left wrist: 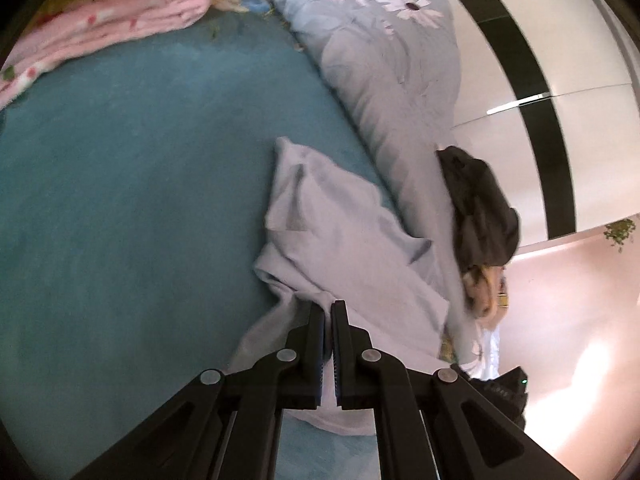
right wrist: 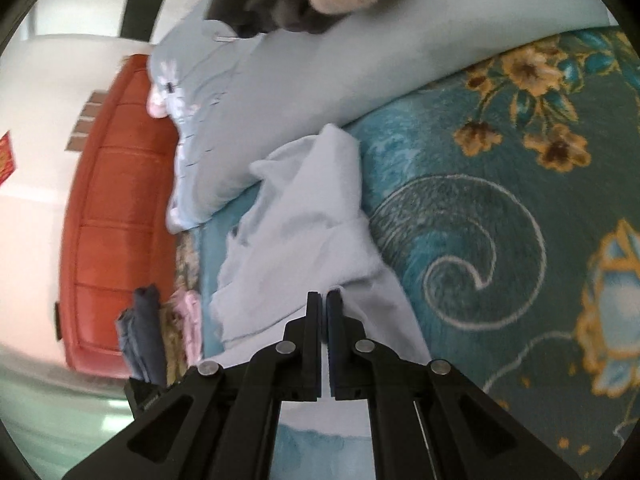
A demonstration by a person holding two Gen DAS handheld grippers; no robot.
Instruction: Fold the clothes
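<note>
A pale blue garment (left wrist: 340, 236) lies crumpled on a teal bedspread (left wrist: 132, 184), up against a grey floral duvet (left wrist: 384, 64). My left gripper (left wrist: 328, 308) is shut on one edge of this garment, and cloth shows between its pads and hangs below them. In the right wrist view the same pale blue garment (right wrist: 296, 232) stretches away from my right gripper (right wrist: 323, 298), which is shut on another edge of it. Part of the cloth is lifted off the bed between the two grips.
A folded pink blanket (left wrist: 100, 20) lies at the far left of the bed. Dark clothes (left wrist: 480, 208) sit on the duvet near a white wardrobe (left wrist: 520, 40). A red padded headboard (right wrist: 116, 208) and a small folded dark pile (right wrist: 142, 336) stand at the bed's end.
</note>
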